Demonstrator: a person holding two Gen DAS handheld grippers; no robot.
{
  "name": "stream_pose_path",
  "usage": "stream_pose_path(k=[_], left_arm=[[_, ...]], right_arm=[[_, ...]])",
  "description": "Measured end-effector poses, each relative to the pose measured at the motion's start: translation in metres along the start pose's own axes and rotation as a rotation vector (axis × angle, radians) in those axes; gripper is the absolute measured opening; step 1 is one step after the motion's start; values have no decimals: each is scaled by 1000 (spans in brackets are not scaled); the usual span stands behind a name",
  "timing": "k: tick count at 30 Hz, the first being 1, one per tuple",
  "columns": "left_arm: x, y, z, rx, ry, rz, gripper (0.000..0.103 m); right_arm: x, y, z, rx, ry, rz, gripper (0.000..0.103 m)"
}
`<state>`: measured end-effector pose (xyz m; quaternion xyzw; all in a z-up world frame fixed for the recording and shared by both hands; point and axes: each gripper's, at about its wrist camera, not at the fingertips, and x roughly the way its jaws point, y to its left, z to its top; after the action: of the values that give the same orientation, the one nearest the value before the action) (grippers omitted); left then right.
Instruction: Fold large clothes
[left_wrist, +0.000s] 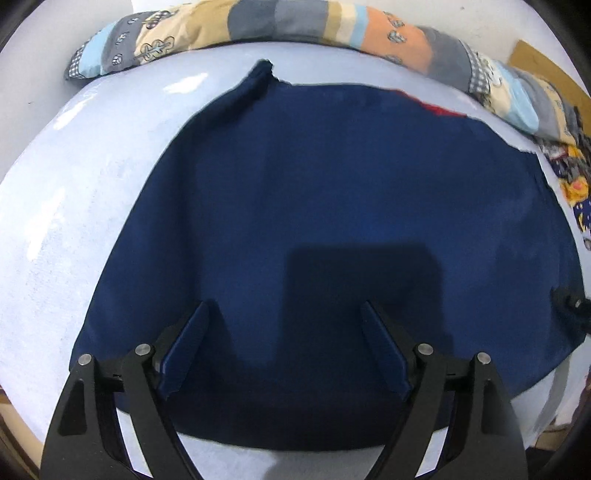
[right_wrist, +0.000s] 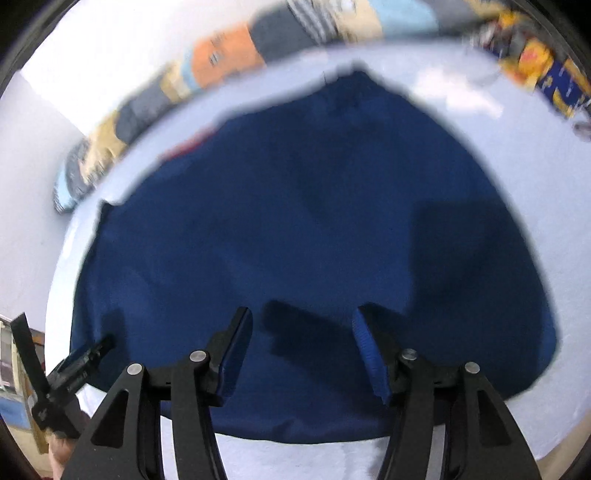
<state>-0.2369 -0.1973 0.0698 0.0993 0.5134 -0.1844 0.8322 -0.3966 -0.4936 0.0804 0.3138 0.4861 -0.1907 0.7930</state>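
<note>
My left tool (left_wrist: 284, 325) hangs over the near part of a navy blue garment (left_wrist: 332, 206), its two fingers spread wide apart with nothing between them but the cloth lying flat below; its own square shadow falls on the fabric just ahead of the fingertips. The garment is spread out on a pale blue bed sheet (left_wrist: 74, 221), and from this side I see it as a broad, mostly smooth sheet of cloth with one narrow corner sticking out at the far left and a sliver of red (left_wrist: 439, 109) showing along its far edge. A long patchwork bolster (left_wrist: 295, 26) in beige, grey, orange and light blue curves along the far side of the bed, just beyond the garment, against a white wall. My right tool (right_wrist: 301, 328) is likewise held wide open above the near edge of the same garment (right_wrist: 295, 221), gripping nothing, its blue pads (right_wrist: 365, 350) facing each other across bare cloth. That view is smeared with blur, so the fine detail is lost, but the garment narrows toward its far end on the sheet (right_wrist: 535, 166). At the lower left of the right view I catch my left tool (right_wrist: 74, 369) beside the garment's edge.
</note>
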Motion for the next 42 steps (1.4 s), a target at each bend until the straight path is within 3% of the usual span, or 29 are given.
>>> stream_pose_path(k=[4,6,9,13,16,18,21,24,29,42], left_arm=[[-16,-5,15,-4,-77,-50,85],[-21,-13,25,7,-117,-74,85],[-11,-29,43,49,-119,-83,85],[13,-44,54,49,-45,-86,85],[31,-54,47,61,29,-32,85],[28,-63,43,81,5,6,85],[14,-73,44,73,-39,-26,85],[-8,-82,44,89,-117,-37,85],[-27,-85,46,104,-220,-21,85],[-30,-86,38,168,-253,-7,85]], right_arm=[[-12,5,6,19,-58,25,60],[-24,16,15,-24,-140,21,60],[-26,33,30,-74,-224,-4,60],[3,51,51,-90,-163,-14,58],[24,58,59,-95,-93,-48,58],[42,62,62,-95,-27,-115,59],[42,74,60,-120,-43,-151,60],[28,92,57,-141,-79,-69,58],[10,112,43,-219,-133,-44,58],[2,109,31,-242,-124,-53,58]])
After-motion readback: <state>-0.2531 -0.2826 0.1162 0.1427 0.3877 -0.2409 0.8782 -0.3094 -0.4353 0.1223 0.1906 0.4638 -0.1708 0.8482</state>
